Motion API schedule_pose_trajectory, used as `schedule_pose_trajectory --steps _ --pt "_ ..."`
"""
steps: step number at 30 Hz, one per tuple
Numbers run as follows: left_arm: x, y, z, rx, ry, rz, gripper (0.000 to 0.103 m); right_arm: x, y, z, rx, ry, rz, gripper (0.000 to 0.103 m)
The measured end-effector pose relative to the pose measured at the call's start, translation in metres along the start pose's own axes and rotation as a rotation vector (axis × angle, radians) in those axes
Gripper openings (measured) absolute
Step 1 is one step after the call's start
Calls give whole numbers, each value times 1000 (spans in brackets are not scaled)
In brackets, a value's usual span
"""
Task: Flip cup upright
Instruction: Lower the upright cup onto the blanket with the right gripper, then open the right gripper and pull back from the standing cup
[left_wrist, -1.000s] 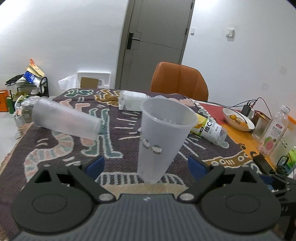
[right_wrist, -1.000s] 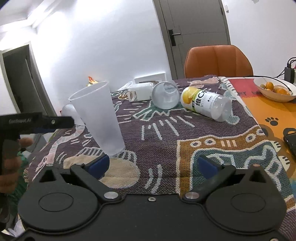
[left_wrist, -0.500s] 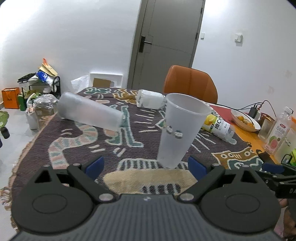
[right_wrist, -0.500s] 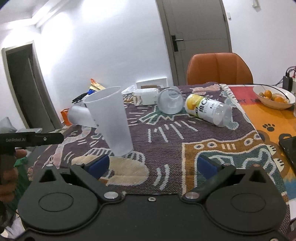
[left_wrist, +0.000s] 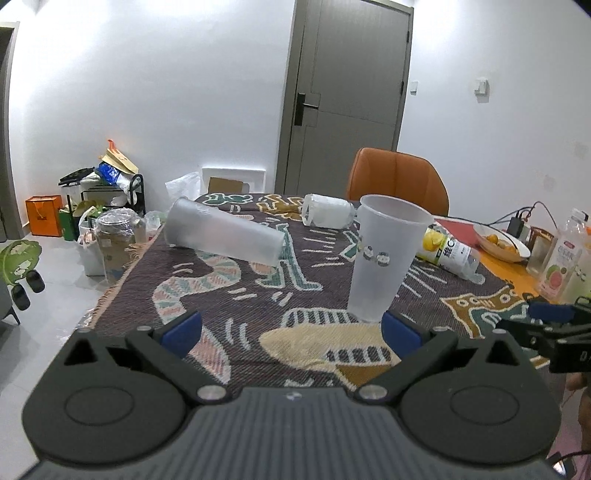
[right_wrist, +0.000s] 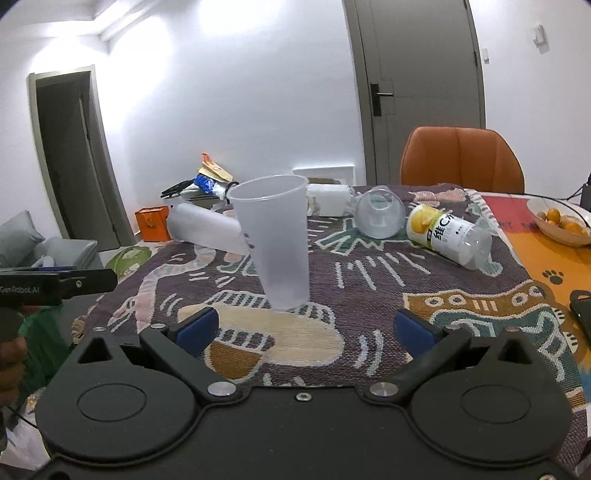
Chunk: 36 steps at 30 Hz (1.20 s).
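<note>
A frosted plastic cup (left_wrist: 384, 258) stands upright on the patterned cloth (left_wrist: 236, 295), mouth up; it also shows in the right wrist view (right_wrist: 277, 240). My left gripper (left_wrist: 290, 330) is open and empty, just short of the cup, whose base sits by the right fingertip. My right gripper (right_wrist: 304, 330) is open and empty, with the cup a little beyond it. Each gripper shows at the edge of the other's view.
A second frosted cup (left_wrist: 225, 236) lies on its side at the back left. A glass (right_wrist: 380, 216), a white jar (left_wrist: 327, 216) and a lemon drink bottle (right_wrist: 448, 236) lie behind. A fruit bowl (right_wrist: 559, 225), a phone (right_wrist: 581, 310) and an orange chair (left_wrist: 399, 179) are to the right and back.
Both grippers have drawn back from the upright cup, which now looks smaller and farther off. The cup itself has stayed in place.
</note>
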<state>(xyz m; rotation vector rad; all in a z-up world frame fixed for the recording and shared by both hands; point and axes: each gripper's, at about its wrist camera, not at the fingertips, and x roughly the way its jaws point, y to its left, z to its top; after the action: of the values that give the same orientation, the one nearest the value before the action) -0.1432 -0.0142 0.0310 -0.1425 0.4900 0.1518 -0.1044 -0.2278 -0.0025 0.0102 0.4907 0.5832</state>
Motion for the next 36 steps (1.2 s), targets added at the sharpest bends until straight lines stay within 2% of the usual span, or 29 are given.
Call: schedule_pose_trajectory --steps 14,21,36 --pt "-15 1 -4 12 12 -62 103 -25 23 2 -81 13 4 103" --pt "-19 0 -4 58 15 -65 103 -21 25 2 -68 31 21 103" --pt "-22 4 -2 55 7 -58 103 -19 31 1 -82 38 37 103"
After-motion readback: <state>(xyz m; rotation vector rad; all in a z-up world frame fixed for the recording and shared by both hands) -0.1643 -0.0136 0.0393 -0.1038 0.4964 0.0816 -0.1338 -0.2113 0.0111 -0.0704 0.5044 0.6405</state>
